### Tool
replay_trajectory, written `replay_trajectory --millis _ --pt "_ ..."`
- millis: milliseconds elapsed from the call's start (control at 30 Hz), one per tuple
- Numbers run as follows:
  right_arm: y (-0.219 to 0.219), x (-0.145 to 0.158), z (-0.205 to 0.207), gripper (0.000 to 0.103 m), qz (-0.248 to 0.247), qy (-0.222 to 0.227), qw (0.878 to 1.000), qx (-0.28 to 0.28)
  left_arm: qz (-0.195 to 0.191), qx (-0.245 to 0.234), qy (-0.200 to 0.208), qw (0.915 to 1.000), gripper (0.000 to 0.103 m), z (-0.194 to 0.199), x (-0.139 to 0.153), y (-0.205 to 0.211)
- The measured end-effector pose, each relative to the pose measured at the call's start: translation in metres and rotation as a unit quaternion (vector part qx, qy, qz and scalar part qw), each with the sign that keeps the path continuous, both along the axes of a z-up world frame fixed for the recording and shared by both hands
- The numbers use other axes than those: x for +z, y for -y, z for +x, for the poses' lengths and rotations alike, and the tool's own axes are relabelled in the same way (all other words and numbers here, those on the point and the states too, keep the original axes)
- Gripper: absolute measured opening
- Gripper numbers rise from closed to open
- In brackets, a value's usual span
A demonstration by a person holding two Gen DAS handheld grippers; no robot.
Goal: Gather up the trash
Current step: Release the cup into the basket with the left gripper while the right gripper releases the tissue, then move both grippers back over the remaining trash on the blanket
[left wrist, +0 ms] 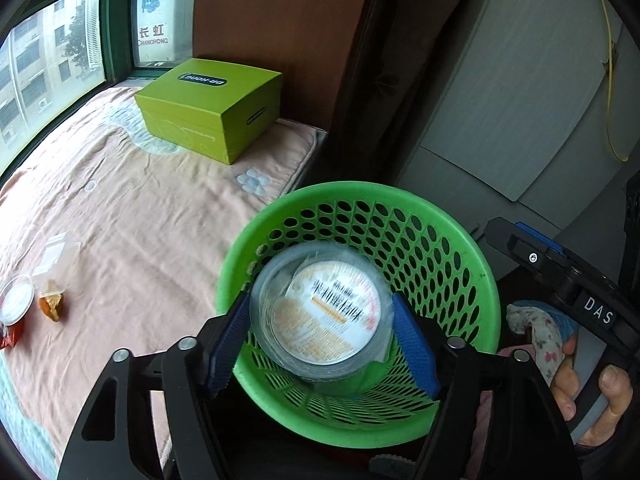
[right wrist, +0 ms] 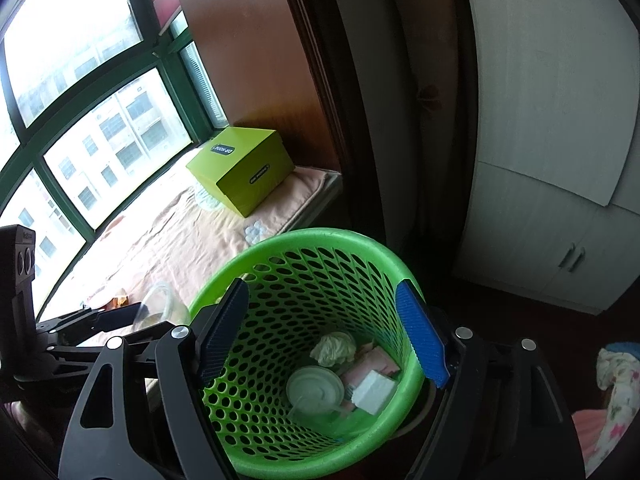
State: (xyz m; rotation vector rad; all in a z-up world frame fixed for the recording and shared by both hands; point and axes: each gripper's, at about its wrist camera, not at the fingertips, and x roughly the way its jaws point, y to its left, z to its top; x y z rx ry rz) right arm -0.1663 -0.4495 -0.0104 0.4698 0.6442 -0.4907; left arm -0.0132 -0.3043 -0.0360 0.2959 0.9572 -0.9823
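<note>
The left hand-held gripper (left wrist: 320, 320) has its two blue pads closed against the sides of a clear plastic tub (left wrist: 320, 312) with a printed paper lid, held tipped over the mouth of the green basket (left wrist: 448, 216). The tub looks light and thin-walled, so I'd judge it flexes under a squeeze and could pop out sideways if pinched harder; its smooth film wrap looks slippery too. The grip across the widest part of the round wall seems the right place, since the lid edge would give little to bite on. Whether anything is left inside I cannot tell.

The right hand-held gripper (right wrist: 324, 328) hangs wide open over the same basket, holding nothing, its pads spread about as wide as the rim. Down in the basket lie a round plastic lid (right wrist: 316, 388), a crumpled tissue (right wrist: 334, 348), a white block (right wrist: 374, 394) and a pink wrapper (right wrist: 360, 372), all light scraps.

Further out, on the peach bed cover (left wrist: 140, 208), more rubbish waits: a small round cup (left wrist: 16, 300), a clear bag with an orange bit of food (left wrist: 52, 304), and a red packet (left wrist: 8, 340) at the edge. Those look soft and crinkly, best pinched at a bunched part. A green box (left wrist: 208, 104) sits near the window.
</note>
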Motion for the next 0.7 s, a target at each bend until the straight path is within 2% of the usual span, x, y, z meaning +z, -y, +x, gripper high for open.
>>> replay_trajectory --millis 33,267,700 --pt "0.0 0.0 0.0 0.076 0.0 0.001 1.0 0.0 -0.002 0.001 0.002 1.0 0.079 -0.001 0.0 0.0" --pt "-0.002 0.003 0.0 0.076 0.002 0.006 1.0 0.005 -0.005 0.006 0.003 1.0 0.079 0.0 0.002 -0.006" --pt "-0.027 0.009 0.031 0.079 0.0 0.01 0.998 0.055 -0.008 0.091 0.027 0.9954 0.08 0.037 0.018 -0.068"
